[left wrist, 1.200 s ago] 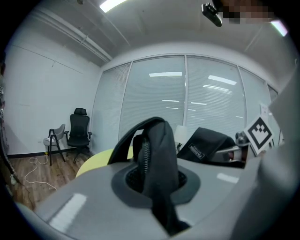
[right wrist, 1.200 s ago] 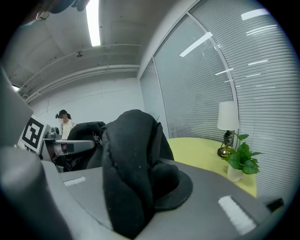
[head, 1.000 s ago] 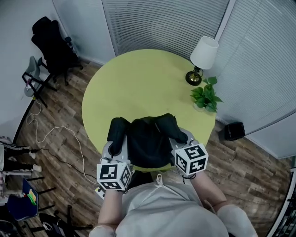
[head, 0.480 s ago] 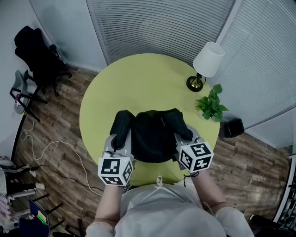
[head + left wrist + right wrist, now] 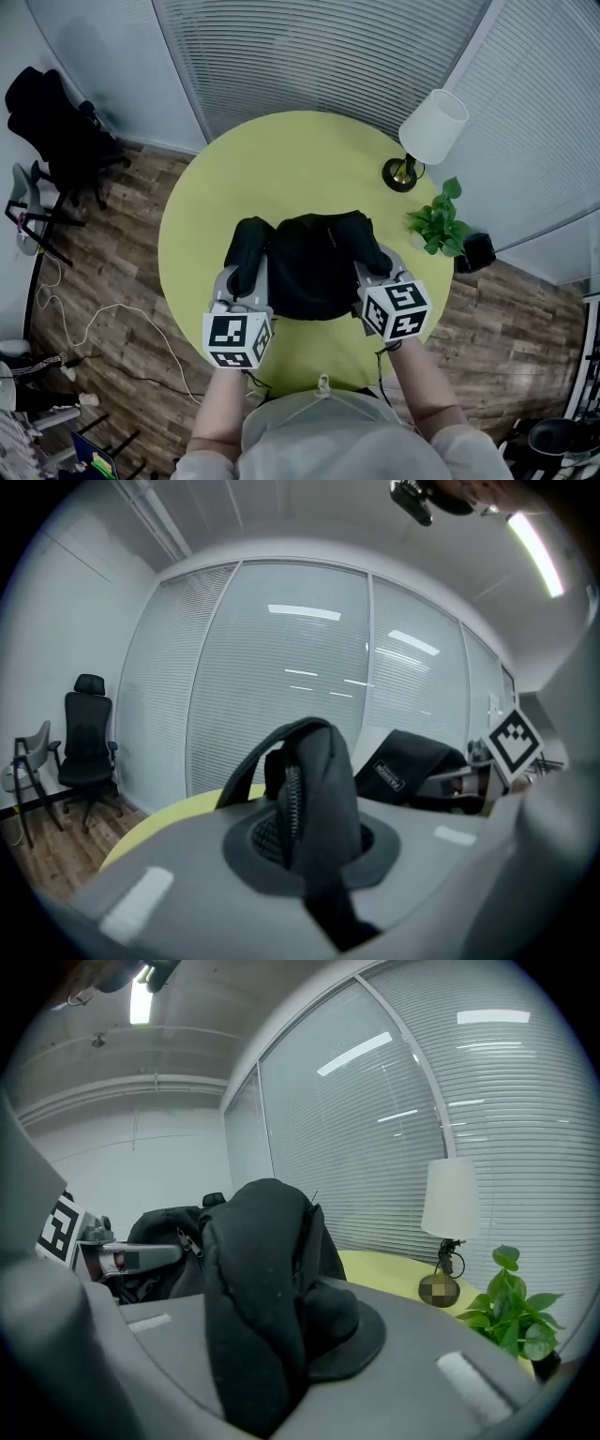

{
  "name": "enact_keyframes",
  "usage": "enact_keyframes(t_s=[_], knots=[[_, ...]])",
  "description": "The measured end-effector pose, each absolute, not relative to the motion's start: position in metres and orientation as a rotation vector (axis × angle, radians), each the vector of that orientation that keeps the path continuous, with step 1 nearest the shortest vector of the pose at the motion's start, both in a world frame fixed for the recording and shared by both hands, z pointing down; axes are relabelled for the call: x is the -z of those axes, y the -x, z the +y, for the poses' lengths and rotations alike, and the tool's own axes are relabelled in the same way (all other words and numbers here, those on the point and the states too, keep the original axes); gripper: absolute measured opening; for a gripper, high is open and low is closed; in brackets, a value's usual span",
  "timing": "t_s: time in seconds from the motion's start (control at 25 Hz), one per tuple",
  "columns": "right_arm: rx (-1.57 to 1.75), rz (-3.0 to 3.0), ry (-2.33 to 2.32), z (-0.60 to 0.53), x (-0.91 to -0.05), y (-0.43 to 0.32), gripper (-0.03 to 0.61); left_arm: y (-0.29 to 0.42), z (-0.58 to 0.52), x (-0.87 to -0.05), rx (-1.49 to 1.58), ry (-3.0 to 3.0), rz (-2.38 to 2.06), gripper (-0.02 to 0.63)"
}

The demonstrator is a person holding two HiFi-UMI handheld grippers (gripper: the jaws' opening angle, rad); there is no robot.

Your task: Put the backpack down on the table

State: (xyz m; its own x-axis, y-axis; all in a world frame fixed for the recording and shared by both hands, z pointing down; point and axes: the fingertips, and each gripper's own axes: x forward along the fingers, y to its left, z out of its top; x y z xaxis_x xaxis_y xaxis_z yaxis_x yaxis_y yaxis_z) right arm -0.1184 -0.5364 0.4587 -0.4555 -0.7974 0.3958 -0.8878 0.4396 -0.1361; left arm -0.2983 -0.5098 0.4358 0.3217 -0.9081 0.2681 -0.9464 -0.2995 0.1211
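A black backpack [image 5: 314, 264] hangs between my two grippers over the near half of the round yellow-green table [image 5: 281, 169]. My left gripper [image 5: 246, 279] is shut on the bag's left side, where a padded strap with a zipper [image 5: 305, 803] is pinched between the jaws. My right gripper [image 5: 370, 272] is shut on the bag's right side, with a thick fold of black fabric [image 5: 258, 1297] clamped in it. Whether the bag's underside touches the tabletop is hidden.
A white-shaded lamp [image 5: 427, 136] and a small green plant [image 5: 441, 223] stand at the table's right edge. A black office chair [image 5: 52, 127] and a folding chair stand at the left. A cable [image 5: 103, 323] lies on the wooden floor. Blinds cover the glass wall behind.
Both grippers have carried the backpack forward, from the table's near edge to further over the tabletop. Both grips stay as they were.
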Motion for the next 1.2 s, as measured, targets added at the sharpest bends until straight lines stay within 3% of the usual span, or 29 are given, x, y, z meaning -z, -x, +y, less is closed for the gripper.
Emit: enact_keyframes(t_s=[1.2], knots=[[-0.487,-2.262,-1.563,-0.592,-0.549,0.108,0.034,0.296,-0.573,-0.527,-0.445,-2.381,-1.611,0.029]])
